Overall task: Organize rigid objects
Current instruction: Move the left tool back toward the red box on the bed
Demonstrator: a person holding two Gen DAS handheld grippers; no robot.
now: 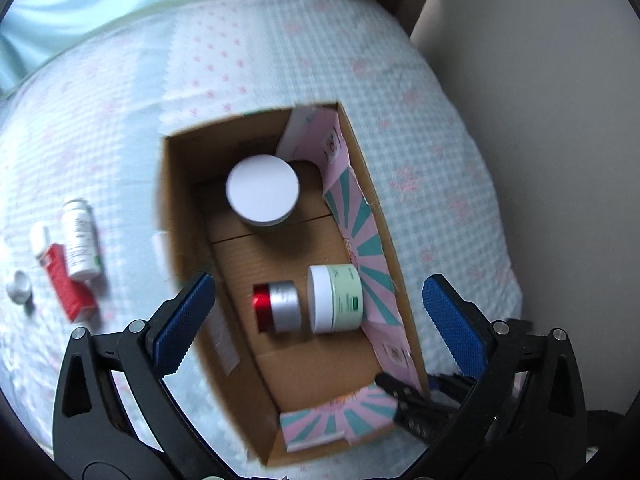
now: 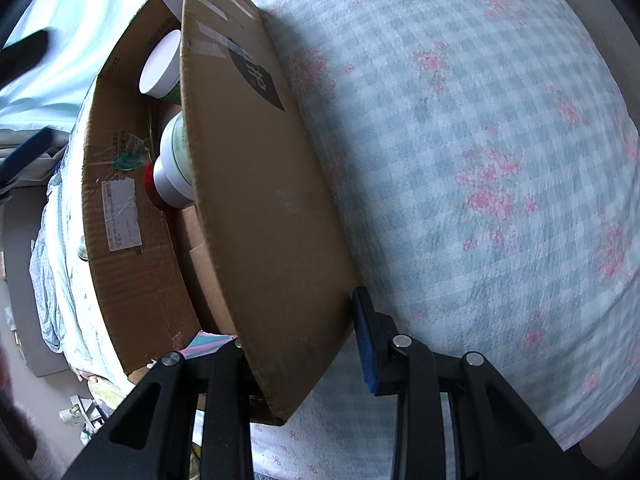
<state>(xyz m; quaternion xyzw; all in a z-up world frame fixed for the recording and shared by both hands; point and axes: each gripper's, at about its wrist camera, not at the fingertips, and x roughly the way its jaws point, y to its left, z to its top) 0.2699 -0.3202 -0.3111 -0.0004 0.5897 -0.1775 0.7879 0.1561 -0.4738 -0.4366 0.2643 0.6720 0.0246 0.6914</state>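
left gripper (image 1: pixel 312 320) hanging wide apart over cardboard box (image 1: pixel 280 360) | right gripper (image 2: pixel 304 344) clamping box wall | risk: box tipping, red-capped jar (image 1: pixel 276 307) rolling

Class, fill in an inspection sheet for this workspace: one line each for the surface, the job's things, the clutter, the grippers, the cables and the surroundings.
Surface: bed cover, pale checked with pink flowers.
Job's things: open cardboard box holding a large white-lidded jar upright, plus a red-and-silver jar and a green jar on their sides. Left of the box on the cover: white bottle, red-and-white tube, small white cap.
Clutter: nothing seen on the cover; blurred odds and ends on the floor in the right wrist view.
Grippers: left gripper wide open above the box, empty; right gripper shut on the box wall.
Cables: nothing seen.
Surroundings: beige wall, pale blue fabric behind.
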